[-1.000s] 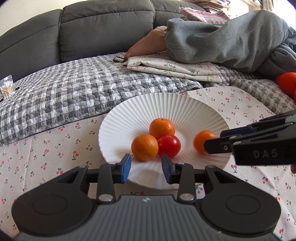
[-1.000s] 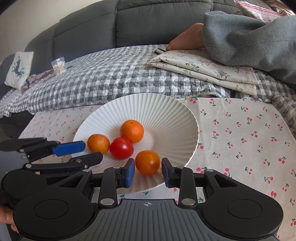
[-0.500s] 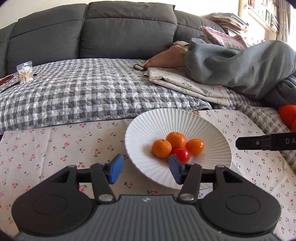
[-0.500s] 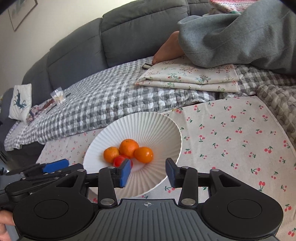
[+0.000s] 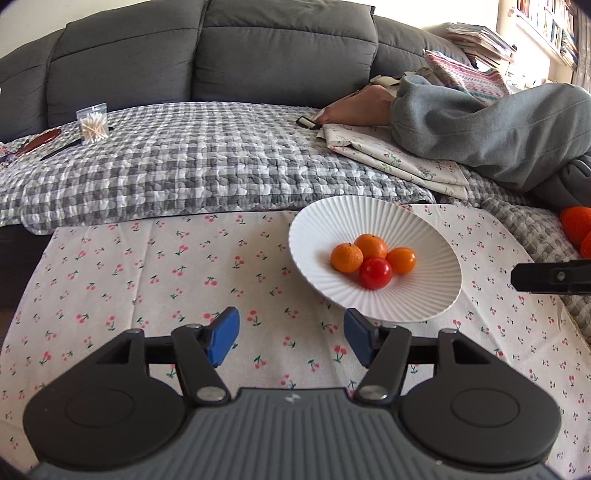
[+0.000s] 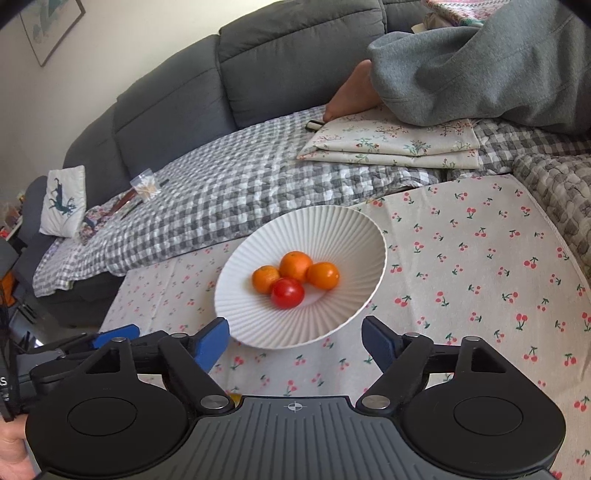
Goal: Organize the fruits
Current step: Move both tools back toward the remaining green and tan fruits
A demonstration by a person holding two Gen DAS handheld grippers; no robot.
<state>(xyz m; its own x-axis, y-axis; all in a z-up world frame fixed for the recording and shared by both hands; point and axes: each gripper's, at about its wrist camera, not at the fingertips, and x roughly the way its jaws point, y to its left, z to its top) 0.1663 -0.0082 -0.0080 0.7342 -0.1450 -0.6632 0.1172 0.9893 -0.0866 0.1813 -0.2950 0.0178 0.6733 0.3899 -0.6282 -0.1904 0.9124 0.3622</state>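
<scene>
Both of my grippers have drawn back from the ribbed white plate (image 6: pixel 354 229), left gripper (image 5: pixel 290 341) and right gripper (image 6: pixel 295 341) opening on nothing, while three small oranges (image 6: pixel 295 265) and a soft, thin-skinned tomato (image 6: pixel 287 293) sit clustered there, best pinched lightly across their middles.

A home living room; grey sofa (image 5: pixel 221 55), checked quilt (image 5: pixel 203 173), framed picture (image 6: pixel 51 29), cherry-print cloth (image 5: pixel 166 277).
</scene>
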